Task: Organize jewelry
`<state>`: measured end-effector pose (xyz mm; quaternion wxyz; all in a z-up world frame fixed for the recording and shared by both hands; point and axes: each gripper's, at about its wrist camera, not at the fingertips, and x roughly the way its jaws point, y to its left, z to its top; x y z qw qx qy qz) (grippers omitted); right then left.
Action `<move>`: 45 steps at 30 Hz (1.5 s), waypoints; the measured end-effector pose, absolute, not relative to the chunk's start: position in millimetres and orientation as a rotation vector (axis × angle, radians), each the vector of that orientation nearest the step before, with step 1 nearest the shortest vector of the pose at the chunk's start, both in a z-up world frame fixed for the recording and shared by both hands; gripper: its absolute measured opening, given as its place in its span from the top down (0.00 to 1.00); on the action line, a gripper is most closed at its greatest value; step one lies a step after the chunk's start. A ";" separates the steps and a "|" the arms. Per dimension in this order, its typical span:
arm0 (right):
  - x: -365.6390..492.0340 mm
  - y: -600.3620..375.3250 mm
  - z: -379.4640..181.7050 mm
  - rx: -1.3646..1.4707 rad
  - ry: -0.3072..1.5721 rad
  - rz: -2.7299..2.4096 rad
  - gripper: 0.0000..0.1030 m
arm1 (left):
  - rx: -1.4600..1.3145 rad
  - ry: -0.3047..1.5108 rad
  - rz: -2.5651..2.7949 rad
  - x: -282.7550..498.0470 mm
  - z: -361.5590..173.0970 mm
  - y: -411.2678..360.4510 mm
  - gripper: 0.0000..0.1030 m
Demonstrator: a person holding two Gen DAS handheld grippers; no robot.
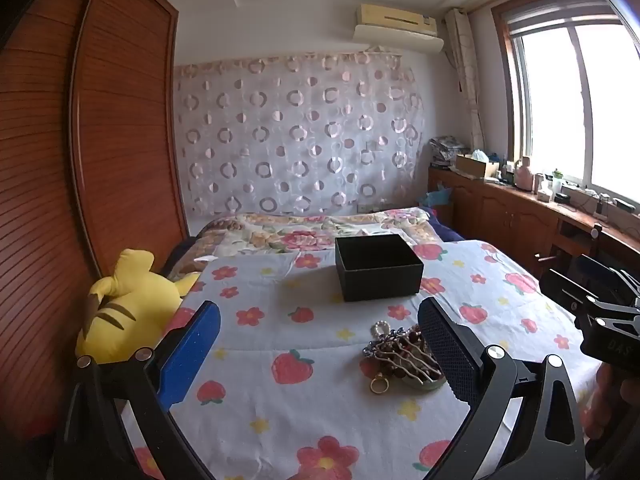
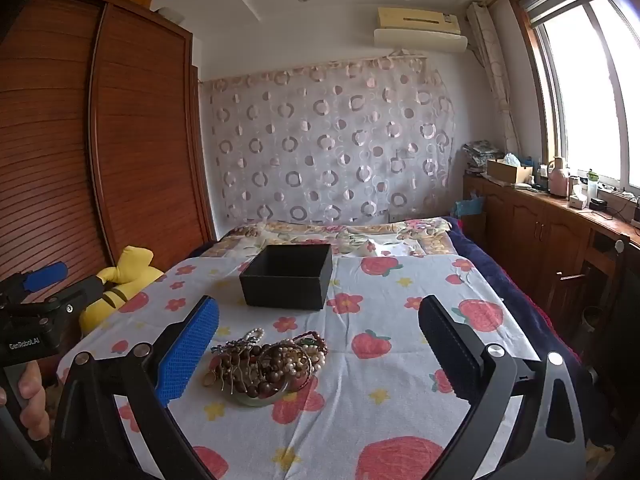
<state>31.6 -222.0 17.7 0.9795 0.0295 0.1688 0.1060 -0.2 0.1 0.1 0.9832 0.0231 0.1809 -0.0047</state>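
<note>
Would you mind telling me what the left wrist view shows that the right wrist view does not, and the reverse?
Only the left wrist view shows the right gripper from outside, at its right edge, and the open left gripper framing the bedspread. Only the right wrist view shows the left gripper from outside, at its left edge, with the hand holding it, and the open right gripper. Both show the jewelry pile, the open black box beyond it, the yellow plush toy and the strawberry-print bedspread.

Daylight glares through the window (image 1: 560,108); fisheye edges bend.
</note>
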 end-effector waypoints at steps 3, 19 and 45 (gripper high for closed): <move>30.7 -222.4 18.2 0.060 0.338 0.214 0.02 | 0.048 0.366 -0.010 0.1 0.0 0.1 0.07; 31.5 -221.4 16.8 0.056 0.344 0.213 0.02 | 0.051 0.363 -0.009 -0.1 0.0 -0.1 0.07; 31.2 -220.9 16.1 0.056 0.345 0.214 0.02 | 0.049 0.363 -0.010 -0.2 0.1 -0.1 0.07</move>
